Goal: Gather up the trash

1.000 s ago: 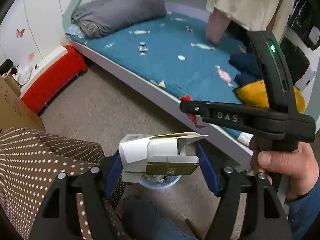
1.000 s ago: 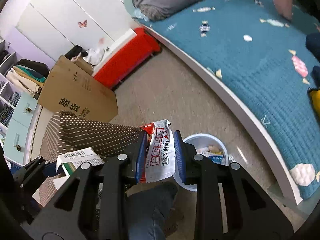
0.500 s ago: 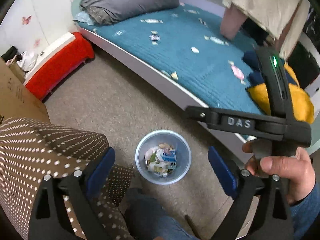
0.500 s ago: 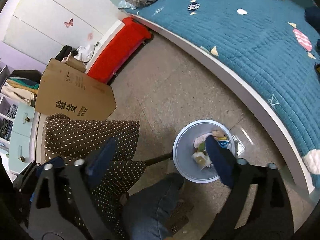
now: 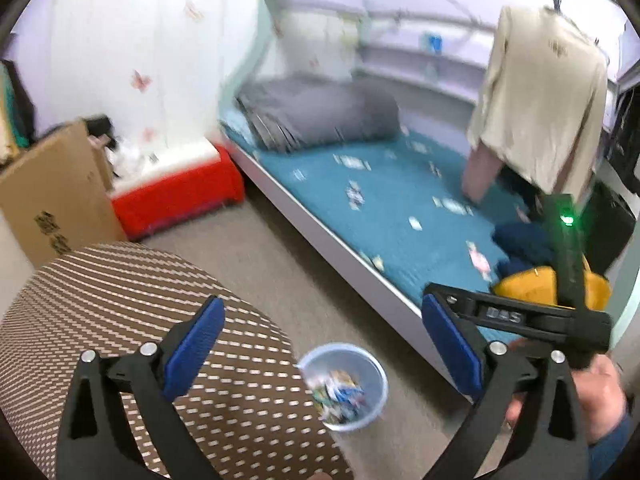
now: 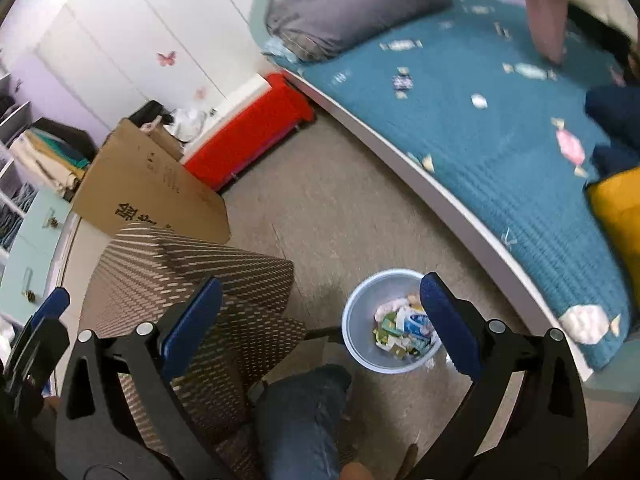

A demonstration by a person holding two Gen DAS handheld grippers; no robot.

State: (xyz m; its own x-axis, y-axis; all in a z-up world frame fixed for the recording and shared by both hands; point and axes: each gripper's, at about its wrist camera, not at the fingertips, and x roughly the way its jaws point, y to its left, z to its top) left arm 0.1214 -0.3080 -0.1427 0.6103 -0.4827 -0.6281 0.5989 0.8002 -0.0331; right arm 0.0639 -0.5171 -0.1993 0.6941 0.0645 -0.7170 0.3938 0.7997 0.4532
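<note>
- Two claws, both empty; the left claw (image 5: 320, 356) is opening, its blue pads spread wide with nothing between them; the right claw (image 6: 320, 328) stands fully spread, nothing between its pads either
- Below the claws, on the floor (image 6: 340, 200), sits a pale blue bin (image 6: 356, 312) holding a loose heap of trash (image 6: 404, 330); wrappers and small cartons, by the look of them; none visibly spilled on the floor, though the view is blurred
- Just beside the bin stands a brown dotted stool (image 6: 192, 264); a denim-clad leg (image 6: 300, 420) is in front of it
- Farther out, a bed (image 6: 500, 140) with a teal cover; the small candy shapes on it look printed, not litter, though blur leaves that unsure
- Handling, as a judgement: such trash is light, thin and crumply; a film wrapper is slippery and folds under the pads, so pinch it across the middle or a doubled edge; a carton is stiffer but crushes, so grip its flat sides
- Whether more trash remains to collect I cannot tell
</note>
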